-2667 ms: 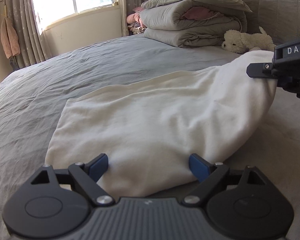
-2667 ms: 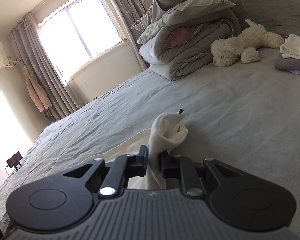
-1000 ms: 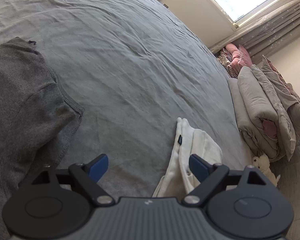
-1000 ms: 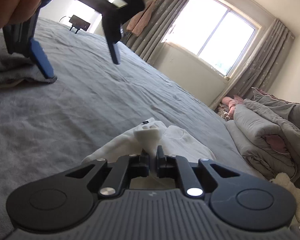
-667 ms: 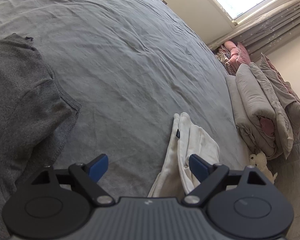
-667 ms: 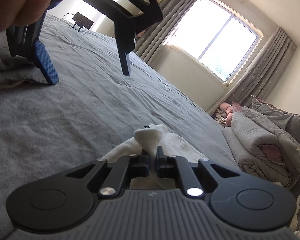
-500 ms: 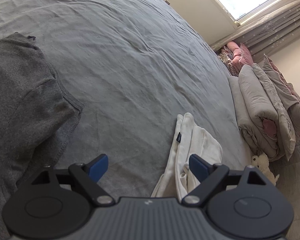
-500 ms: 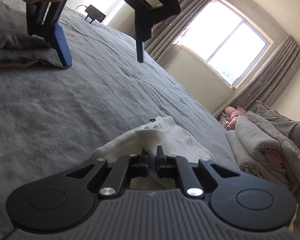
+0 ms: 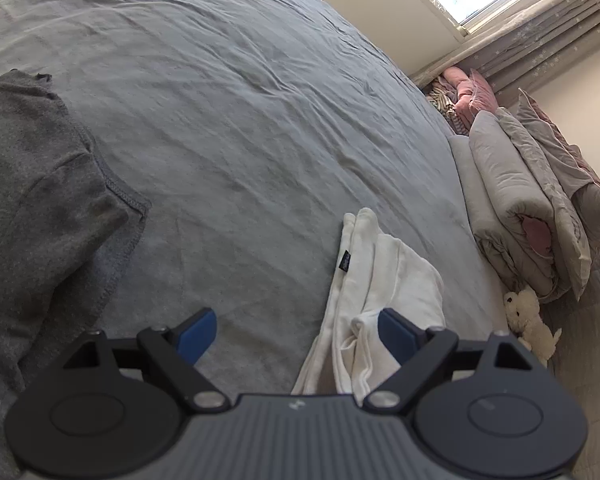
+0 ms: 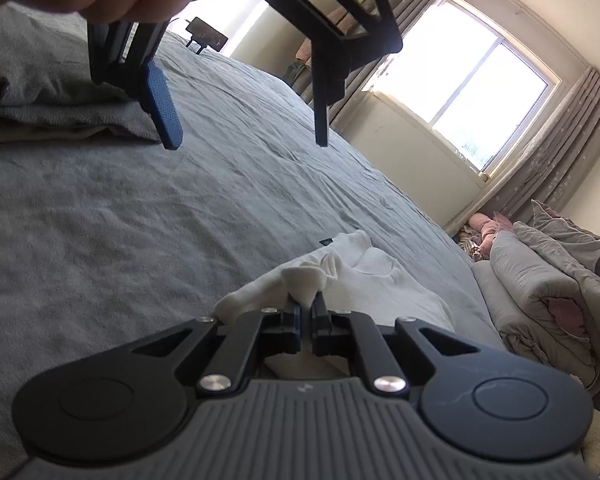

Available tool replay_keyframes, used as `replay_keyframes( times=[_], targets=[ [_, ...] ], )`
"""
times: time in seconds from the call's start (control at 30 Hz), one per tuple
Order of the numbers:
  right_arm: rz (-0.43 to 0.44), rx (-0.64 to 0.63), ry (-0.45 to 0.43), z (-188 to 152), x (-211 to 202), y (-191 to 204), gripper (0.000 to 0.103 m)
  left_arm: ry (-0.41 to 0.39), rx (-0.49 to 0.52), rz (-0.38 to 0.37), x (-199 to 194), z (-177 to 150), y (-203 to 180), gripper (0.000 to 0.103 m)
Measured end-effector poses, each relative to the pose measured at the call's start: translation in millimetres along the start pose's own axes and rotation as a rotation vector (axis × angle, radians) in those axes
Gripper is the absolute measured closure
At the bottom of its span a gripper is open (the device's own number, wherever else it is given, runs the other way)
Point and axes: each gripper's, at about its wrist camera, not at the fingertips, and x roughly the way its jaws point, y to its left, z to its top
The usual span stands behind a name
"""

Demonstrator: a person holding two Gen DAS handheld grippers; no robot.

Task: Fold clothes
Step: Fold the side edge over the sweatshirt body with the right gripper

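Observation:
A white garment (image 9: pixel 384 280) lies bunched and partly folded on the grey bed; it also shows in the right wrist view (image 10: pixel 364 276). My right gripper (image 10: pixel 307 312) is shut on a pinched edge of it, close to the bed. My left gripper (image 9: pixel 296 328) is open and empty, hovering above the bed; its right fingertip is beside the white garment. In the right wrist view the left gripper (image 10: pixel 246 136) hangs above the bed, jaws apart. A grey garment (image 9: pixel 40 200) lies at the left.
A stack of folded duvets (image 9: pixel 528 200) and a white plush toy (image 9: pixel 528 316) lie at the head of the bed. A window (image 10: pixel 480 96) with curtains stands behind. The grey sheet (image 9: pixel 240 100) stretches between the garments.
Over the whole span the white garment went from spread flat to bunched and both grippers swung to face another way. In the last second the left gripper has come closer to the right one.

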Motion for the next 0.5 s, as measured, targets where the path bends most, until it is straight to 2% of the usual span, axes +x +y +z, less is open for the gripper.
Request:
replay_keyframes(
  times=[0.1,0.27,0.4,0.5],
  targets=[
    [0.000,0.024,-0.023,5.1,-3.0,-6.5,0.096,0.006,0.016,0.006,2.1,-2.1,-2.8,0.014],
    [0.037,-0.083,0.030,-3.7,12.5,14.1,0.094,0.018,0.043,0.014,6.5,-5.8,-6.2,0.014],
    [0.055,-0.082,0.041,-3.2,17.2,11.0,0.093,0.027,0.062,0.020,9.7,-8.5,-8.2,0.014],
    [0.048,-0.102,0.033,-3.9,12.3,15.5,0.088,0.033,0.076,0.025,12.2,-10.6,-9.8,0.014]
  ],
)
